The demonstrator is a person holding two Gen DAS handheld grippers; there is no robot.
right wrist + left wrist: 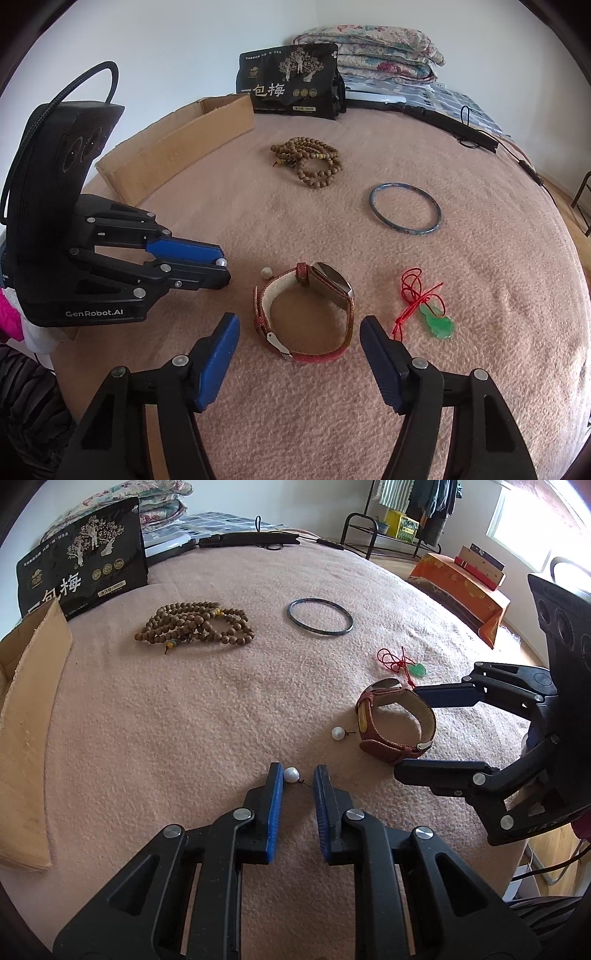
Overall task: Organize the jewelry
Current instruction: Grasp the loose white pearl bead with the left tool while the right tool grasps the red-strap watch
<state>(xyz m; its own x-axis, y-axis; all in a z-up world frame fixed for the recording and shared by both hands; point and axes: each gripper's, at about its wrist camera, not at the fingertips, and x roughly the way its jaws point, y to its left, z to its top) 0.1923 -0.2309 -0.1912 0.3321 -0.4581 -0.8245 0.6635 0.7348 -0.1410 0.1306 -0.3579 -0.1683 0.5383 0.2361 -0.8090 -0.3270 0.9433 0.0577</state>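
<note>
The jewelry lies spread in single pieces on the pink blanket [184,720], apparently laid apart so that each can be taken alone. Toward the blanket's near edge, a pearl earring [291,775] sits between the jaws of the left gripper [298,775]; the jaws are narrowed, the left pad touching or nearly touching the pearl, the other pad clear of it, so no grip is made yet. Just beside it a second pearl [337,733] lies against the red-strapped watch [304,310], which the right gripper [299,325] straddles with jaws held wide, neither pad touching the strap. Farther in lie the green pendant on red cord [436,321], the dark bangle [405,209] and the wooden bead strand [308,162]; the cardboard box [177,147] stands at the far left edge, judged the likely destination. The left wrist view alone shows the pearl in the left jaws; the right wrist view shows only a glint at those fingertips, but alone shows the watch's face and both wide gaps.
</note>
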